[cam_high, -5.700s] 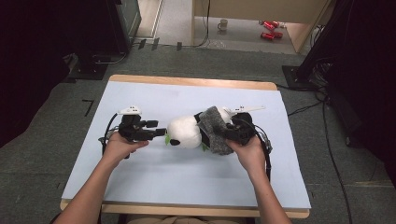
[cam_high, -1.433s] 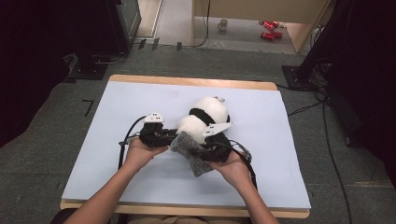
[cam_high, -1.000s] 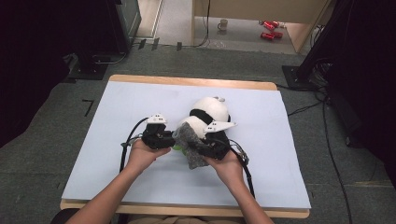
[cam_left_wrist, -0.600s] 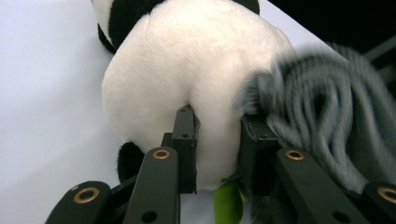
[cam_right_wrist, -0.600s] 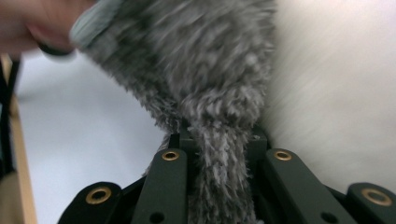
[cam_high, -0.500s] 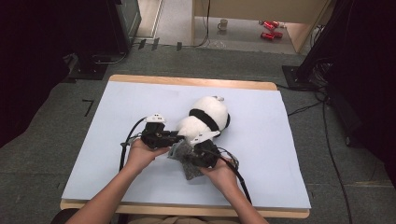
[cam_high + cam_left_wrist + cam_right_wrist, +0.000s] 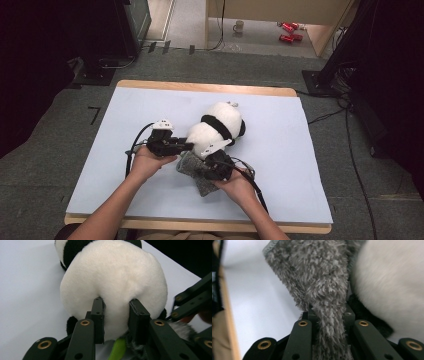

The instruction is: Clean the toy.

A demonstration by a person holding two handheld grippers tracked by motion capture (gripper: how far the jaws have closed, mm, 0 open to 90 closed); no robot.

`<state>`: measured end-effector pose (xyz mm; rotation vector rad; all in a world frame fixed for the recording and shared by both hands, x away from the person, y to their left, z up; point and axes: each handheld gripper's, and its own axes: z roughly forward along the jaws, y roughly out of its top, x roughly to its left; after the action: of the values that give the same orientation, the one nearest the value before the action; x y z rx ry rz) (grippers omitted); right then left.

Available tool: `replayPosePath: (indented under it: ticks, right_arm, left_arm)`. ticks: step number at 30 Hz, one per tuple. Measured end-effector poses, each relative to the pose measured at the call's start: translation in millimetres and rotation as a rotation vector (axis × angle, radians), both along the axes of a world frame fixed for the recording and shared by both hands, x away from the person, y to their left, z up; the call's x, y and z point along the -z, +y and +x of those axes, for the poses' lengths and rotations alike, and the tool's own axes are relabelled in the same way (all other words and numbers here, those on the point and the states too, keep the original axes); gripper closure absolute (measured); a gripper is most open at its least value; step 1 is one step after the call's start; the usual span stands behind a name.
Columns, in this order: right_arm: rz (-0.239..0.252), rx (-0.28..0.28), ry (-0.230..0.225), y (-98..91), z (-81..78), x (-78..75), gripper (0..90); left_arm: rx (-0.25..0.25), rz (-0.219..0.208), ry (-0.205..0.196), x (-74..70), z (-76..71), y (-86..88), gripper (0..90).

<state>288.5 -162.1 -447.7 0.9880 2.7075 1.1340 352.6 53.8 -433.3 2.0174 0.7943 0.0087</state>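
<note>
Grey cloth (image 7: 322, 290) pinched in right claw (image 7: 329, 312)

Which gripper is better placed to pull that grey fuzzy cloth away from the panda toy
The right gripper. Its jaws are already clamped on the grey cloth. The left gripper pinches the panda's white plush, so it looks better placed to hold the toy steady.

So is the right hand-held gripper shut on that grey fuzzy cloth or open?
Shut: the right hand-held gripper has the grey fuzzy cloth pinched between its jaws beside the panda plush.
</note>
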Motion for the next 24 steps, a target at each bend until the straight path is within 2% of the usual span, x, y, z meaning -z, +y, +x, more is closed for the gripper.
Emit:
replayPosePath:
  ticks: [5,9,11,17,19,23,24]
  right_arm:
    - [0.052,0.019,-0.036,-9.7,-0.3,-21.4,76.9]
    - [0.080,0.060,-0.058,-21.4,2.7,-28.5,76.4]
    - [0.068,0.074,-0.060,-23.8,4.5,-25.3,76.2]
    - [0.028,0.041,0.000,-23.9,8.2,-9.0,76.4]
    - [0.020,0.030,0.023,-26.0,9.4,-7.9,76.3]
    - [-0.005,0.012,0.026,-30.6,10.2,-11.3,76.2]
    - [0.001,0.013,0.023,-33.5,10.5,-13.9,76.2]
  left_arm:
    - [0.009,0.010,-0.005,0.5,0.7,2.1,68.4]
    - [0.009,0.006,-0.010,0.9,1.5,4.0,68.0]
    - [0.012,0.016,-0.013,1.4,1.7,3.6,68.1]
    - [0.014,0.029,-0.010,2.8,2.9,4.5,68.4]
    - [0.013,0.029,-0.011,2.9,4.0,6.4,68.4]
    - [0.002,0.032,-0.013,2.9,6.5,11.6,68.6]
    - [-0.002,0.031,-0.013,2.8,7.2,12.9,68.6]
